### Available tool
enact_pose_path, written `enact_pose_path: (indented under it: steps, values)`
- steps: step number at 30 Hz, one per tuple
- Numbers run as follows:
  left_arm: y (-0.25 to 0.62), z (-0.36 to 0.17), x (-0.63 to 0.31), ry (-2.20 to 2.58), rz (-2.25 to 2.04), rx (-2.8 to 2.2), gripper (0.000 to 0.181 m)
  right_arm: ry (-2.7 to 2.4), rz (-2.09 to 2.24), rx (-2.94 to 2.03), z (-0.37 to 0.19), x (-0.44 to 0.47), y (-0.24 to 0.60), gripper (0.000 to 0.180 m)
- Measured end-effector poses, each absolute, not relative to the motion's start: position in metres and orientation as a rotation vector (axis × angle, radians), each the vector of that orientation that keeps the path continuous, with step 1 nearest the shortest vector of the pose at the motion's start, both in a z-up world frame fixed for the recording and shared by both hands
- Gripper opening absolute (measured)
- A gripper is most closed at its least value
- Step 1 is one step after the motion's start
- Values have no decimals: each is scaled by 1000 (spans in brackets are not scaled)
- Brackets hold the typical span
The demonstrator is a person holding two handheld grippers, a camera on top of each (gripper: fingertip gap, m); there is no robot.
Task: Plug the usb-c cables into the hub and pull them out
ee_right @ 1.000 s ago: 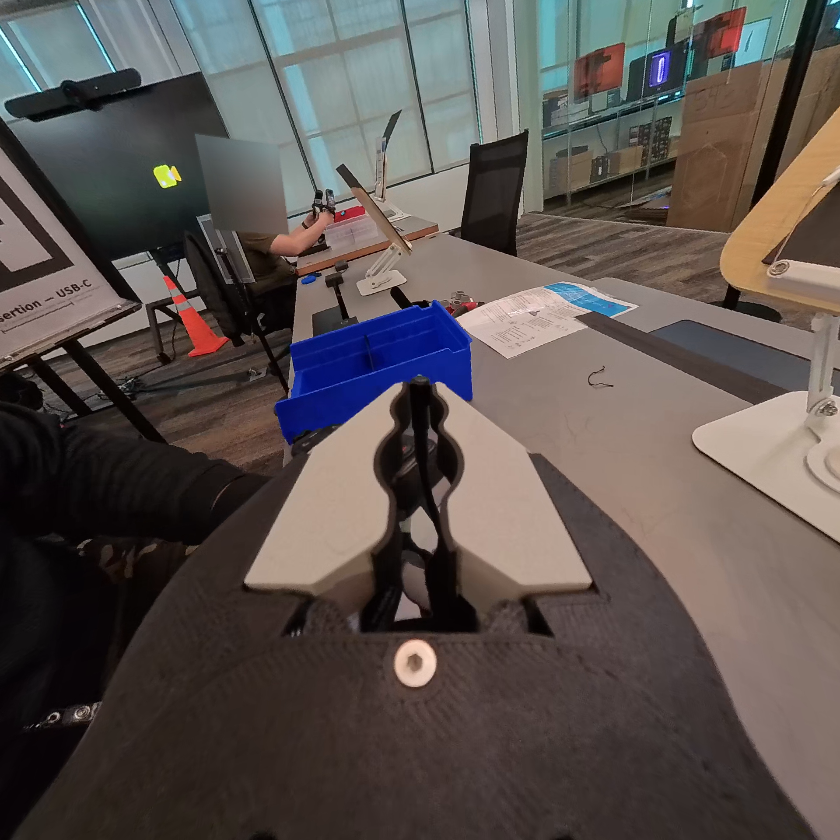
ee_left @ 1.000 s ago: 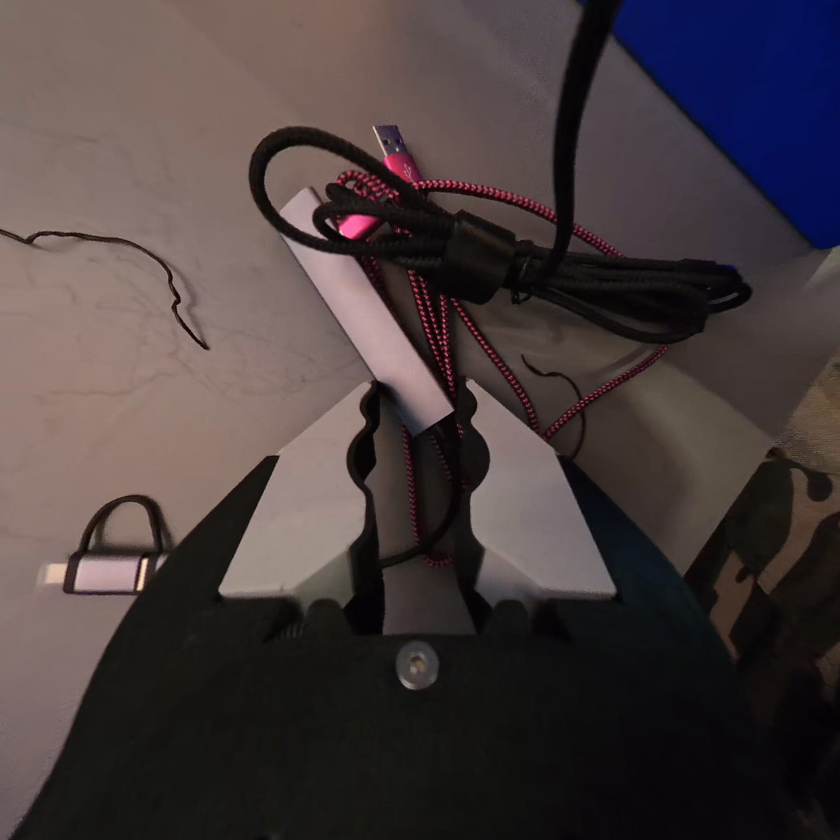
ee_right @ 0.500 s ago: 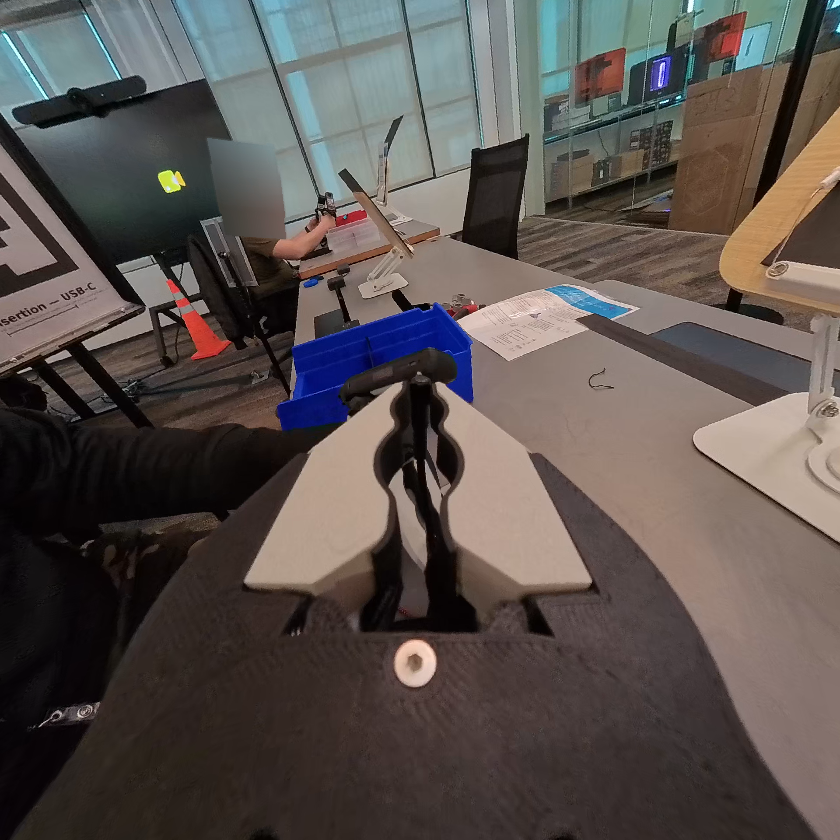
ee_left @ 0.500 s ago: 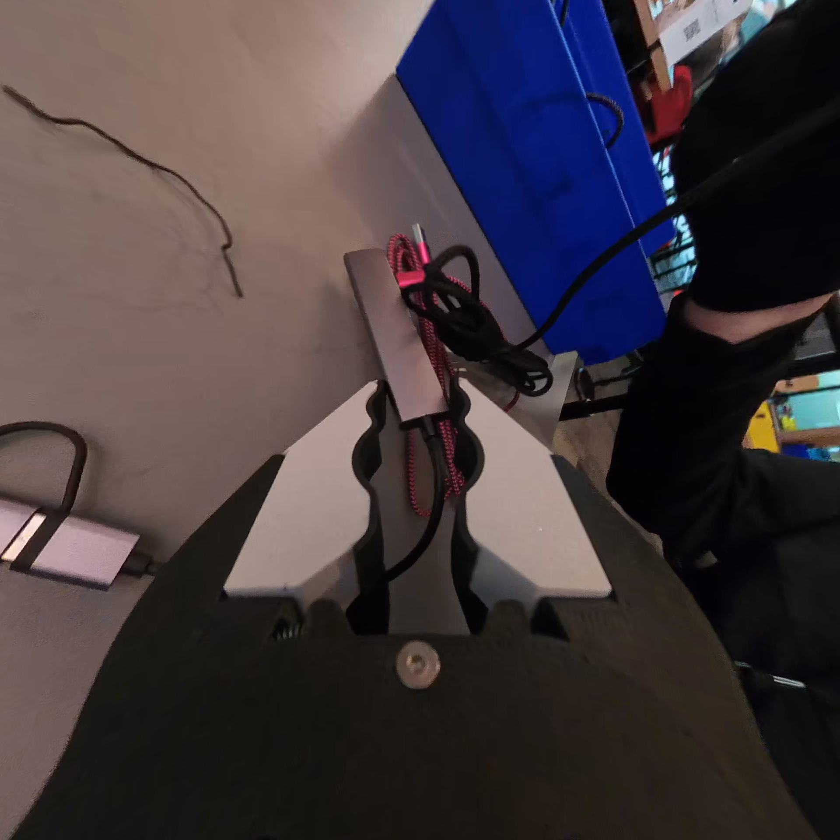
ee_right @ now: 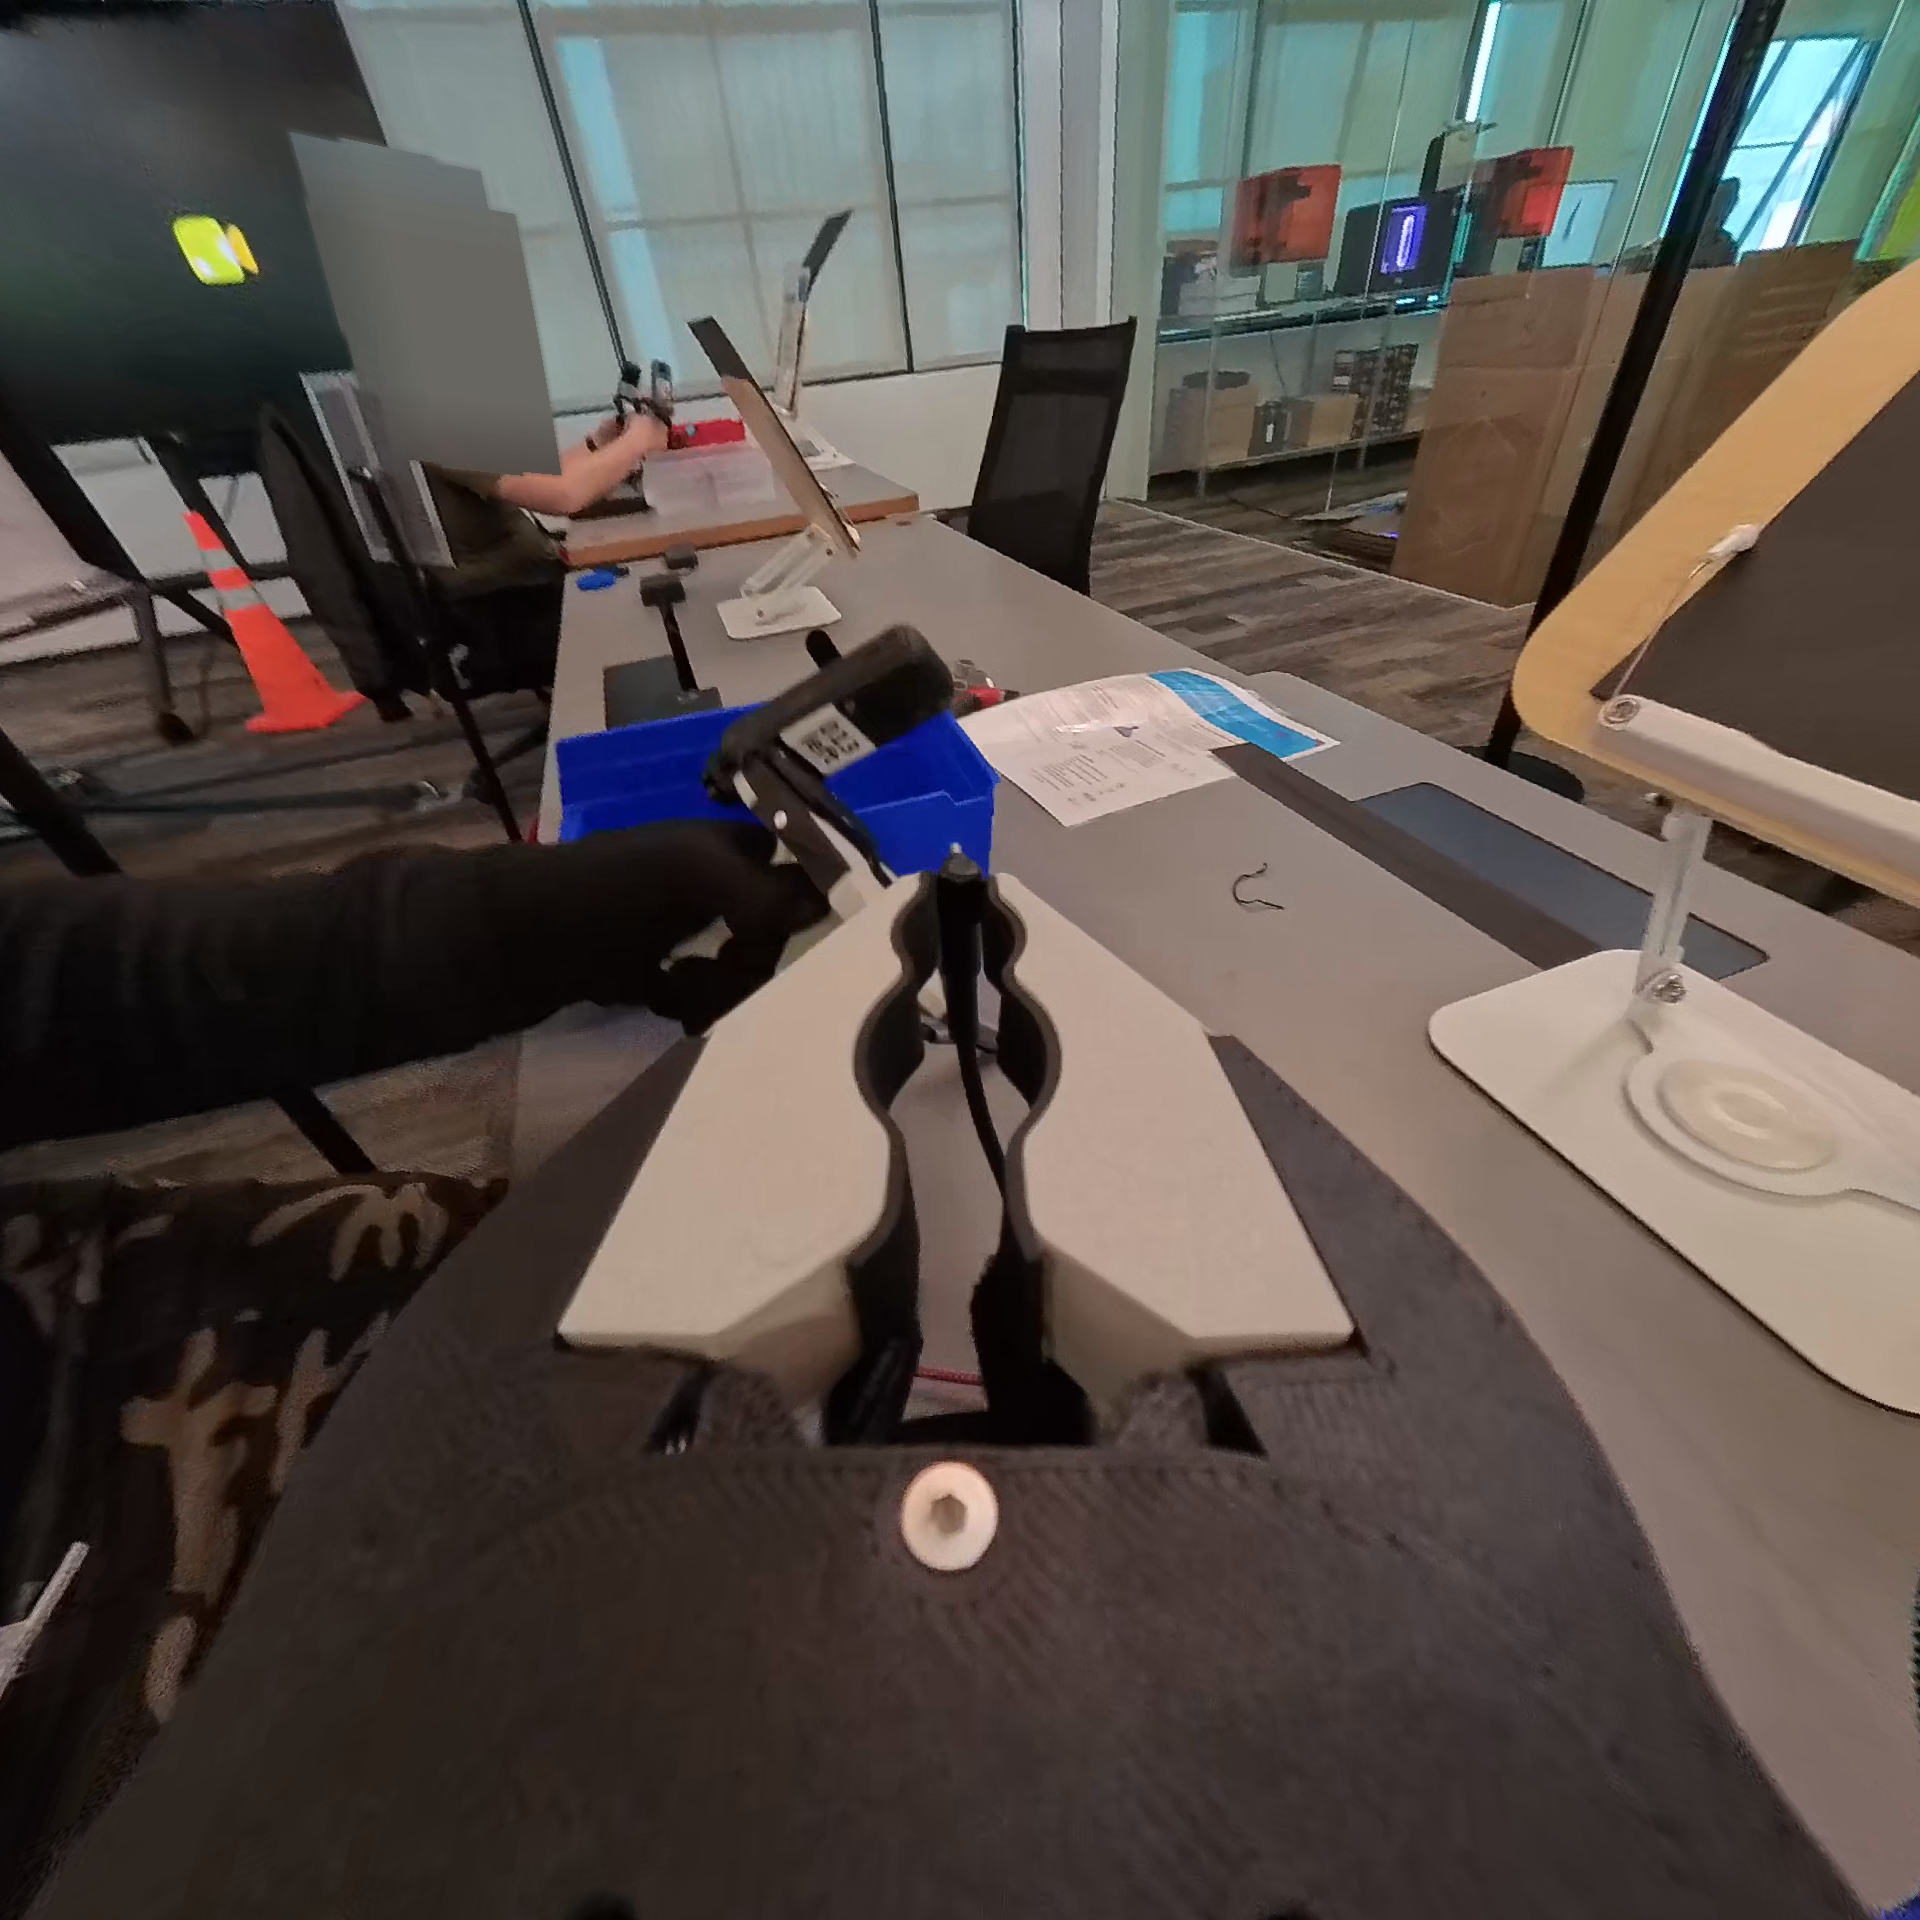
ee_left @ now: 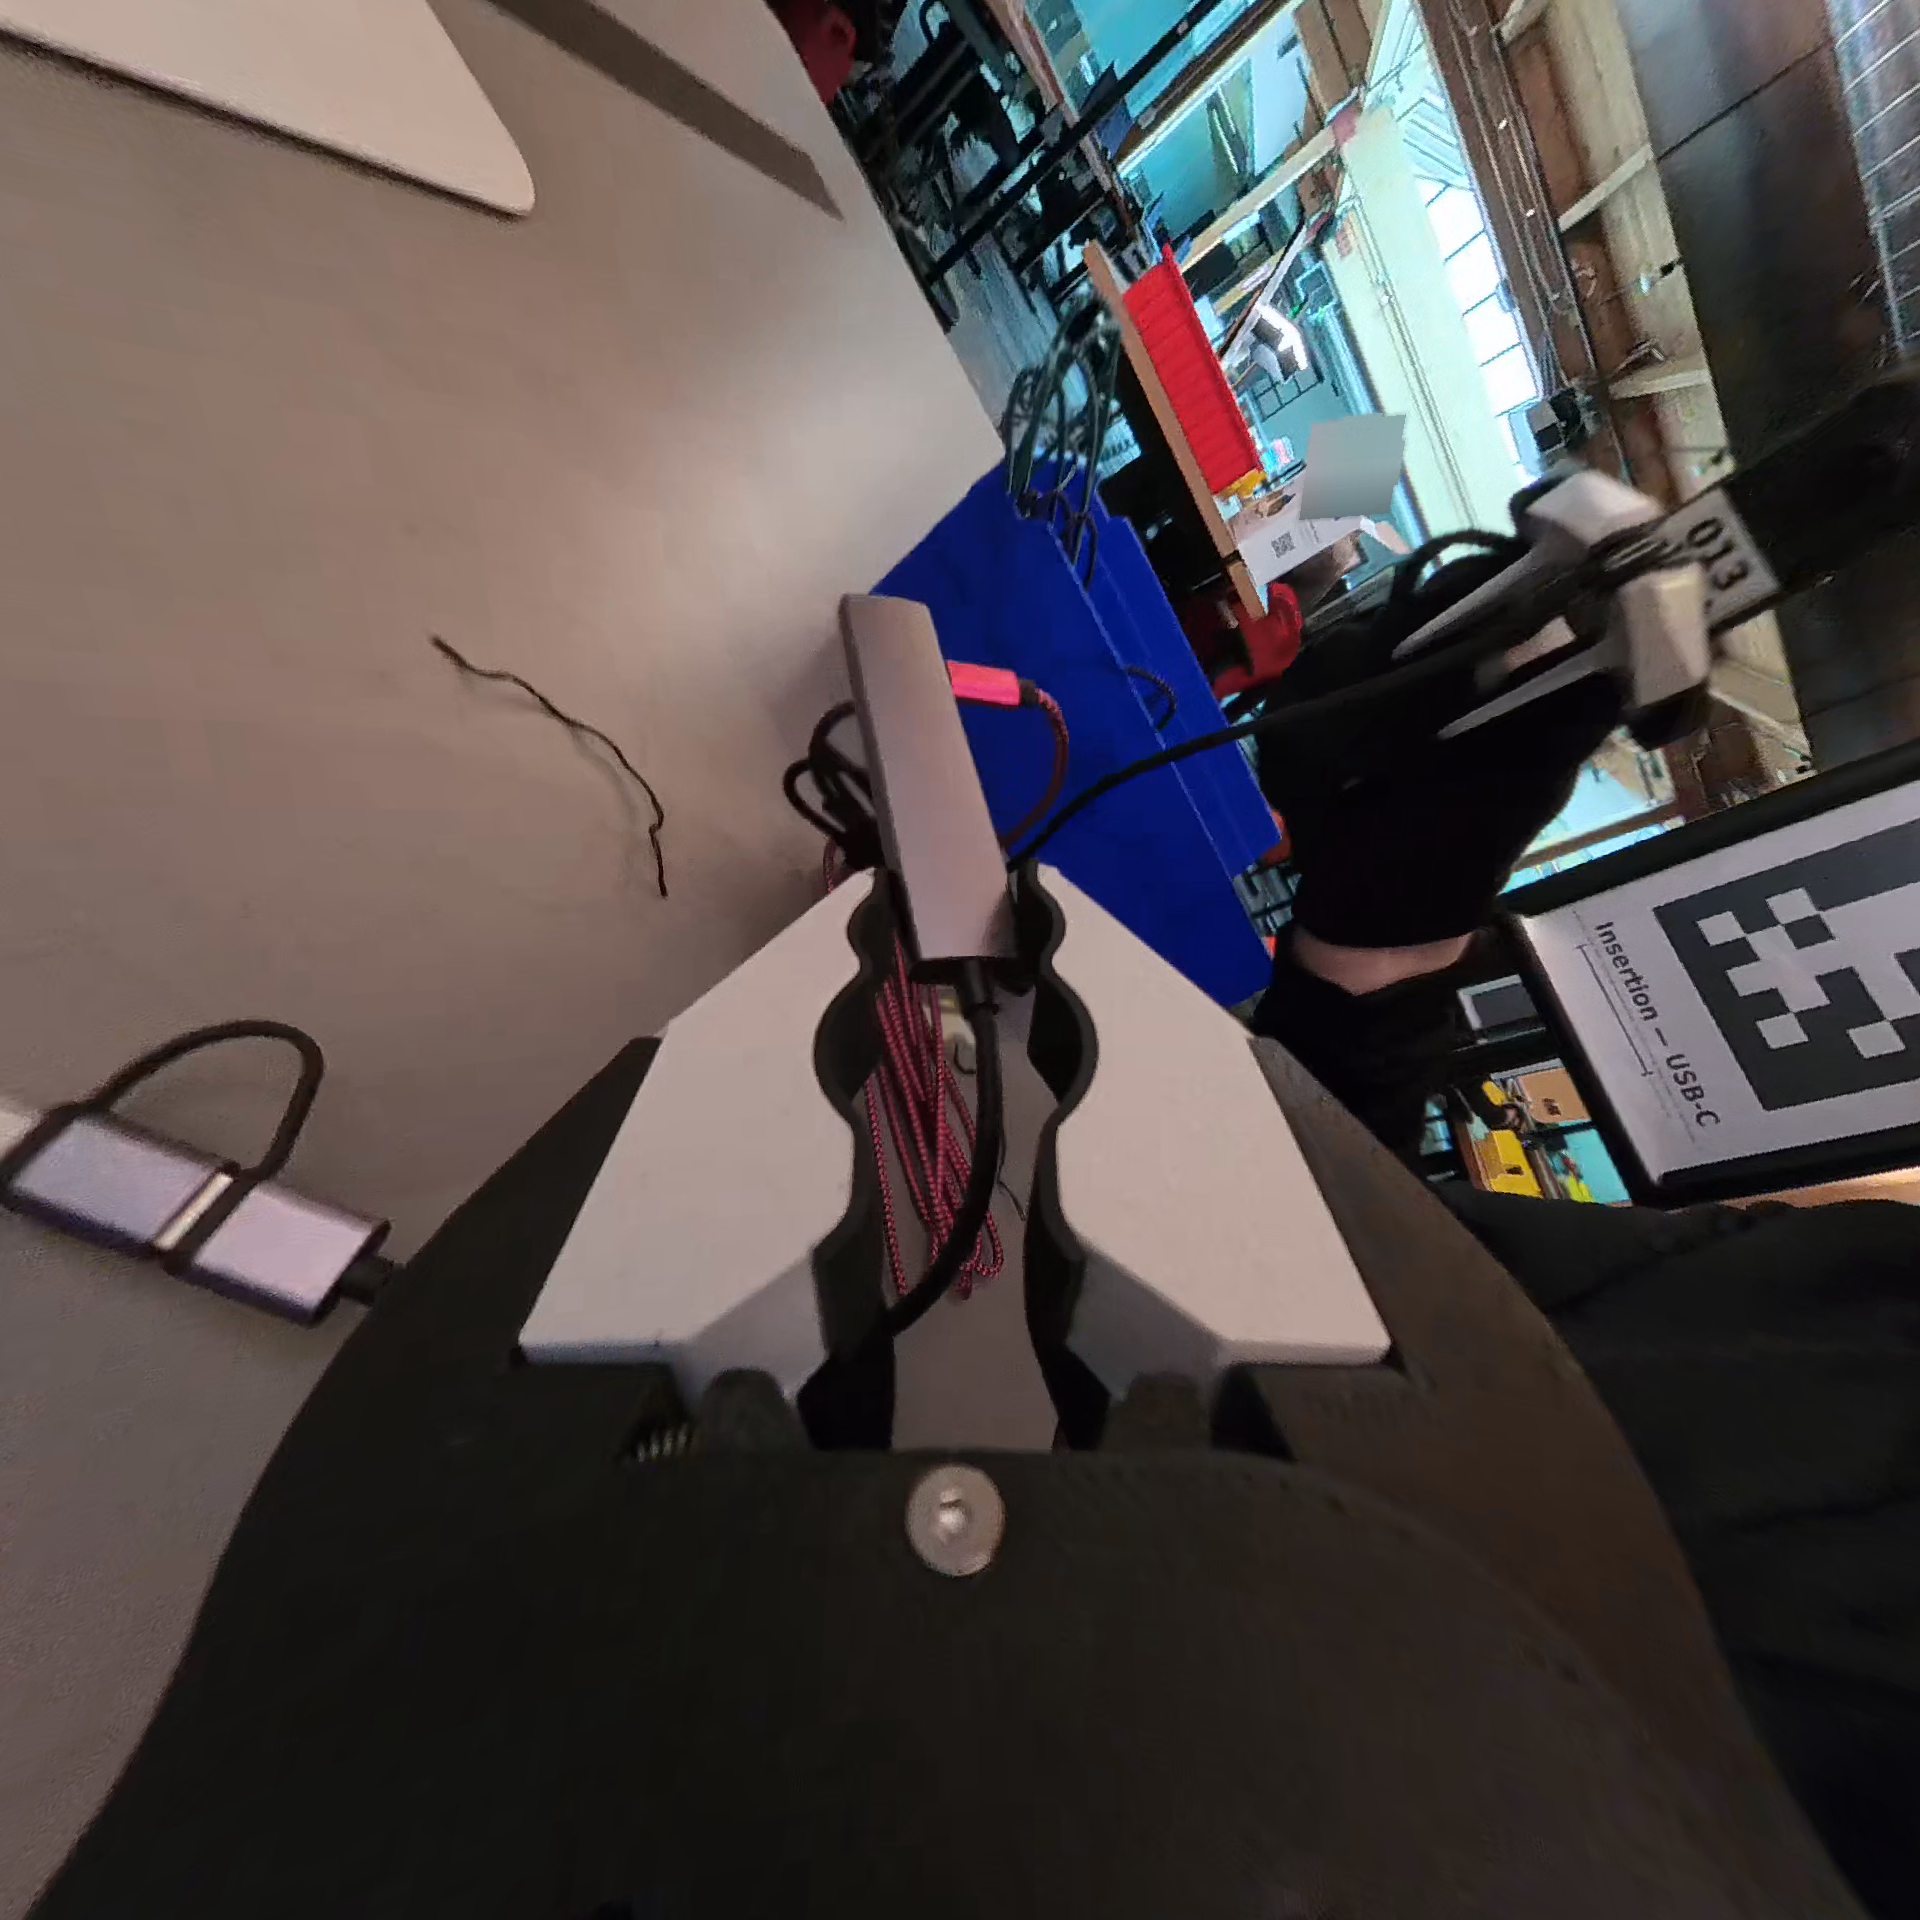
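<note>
Slim grey aluminium USB hub [ee_left: 920,779]: rigid, light, smooth-sided, likely to slip or twist if held loosely; lifted off the grey table [ee_left: 312,520], its near end pinched between the closed jaws of the left gripper [ee_left: 951,914], best held there, clear of the ports. Pink braided USB-C cable [ee_left: 987,688]: metal plug seated in the hub's side, limp cord coiled beneath. Black braided cable [ee_right: 961,966]: supple, taut; plug end clamped in the nearly closed right gripper [ee_right: 958,883]; grasp by the stiff connector shell, not the cord. Second grey hub [ee_left: 197,1216] lies on the table, apart.
</note>
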State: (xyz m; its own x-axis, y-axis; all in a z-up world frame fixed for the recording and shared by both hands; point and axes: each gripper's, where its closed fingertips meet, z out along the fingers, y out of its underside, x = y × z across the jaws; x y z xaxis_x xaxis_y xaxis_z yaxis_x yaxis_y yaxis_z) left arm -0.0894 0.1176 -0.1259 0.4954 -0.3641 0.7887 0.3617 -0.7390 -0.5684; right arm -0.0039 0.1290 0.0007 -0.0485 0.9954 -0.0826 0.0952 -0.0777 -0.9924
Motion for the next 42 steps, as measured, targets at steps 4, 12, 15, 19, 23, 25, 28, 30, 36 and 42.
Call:
enact_pose_path:
  steps: [4, 12, 15, 19, 23, 25, 28, 30, 36, 42]
  values:
    - [117, -104, -95, 12, -1310, -1962, 7, -1361, 1141, -1262, -7, -14, 121, 5]
    - [113, -127, -87, 24, -1280, -2013, 7, -1401, 1141, -1296, -24, -26, 119, 5]
    - [109, -129, -81, 58, -1273, -1996, 6, -1409, 1102, -1329, -30, -25, 125, 5]
    - [100, -147, -63, 196, -1163, -2098, 6, -1418, 1118, -1356, -36, -27, 125, 5]
    - [90, -166, -36, 280, -1158, -2171, 6, -1419, 1108, -1381, -41, -30, 127, 5]
    - [86, -176, -24, 304, -1179, -2190, 6, -1409, 1112, -1408, -45, -32, 129, 5]
    - [86, -182, -11, 310, -1223, -2173, 6, -1411, 1116, -1424, -49, -33, 130, 5]
    - [85, -181, -4, 320, -1278, -2140, 6, -1407, 1126, -1441, -52, -34, 130, 5]
    - [88, -180, 18, 328, -1431, -2073, 6, -1398, 1213, -1424, -51, -39, 125, 5]
    - [99, -176, 43, 329, -1509, -2048, 7, -1382, 1235, -1412, -47, -39, 124, 5]
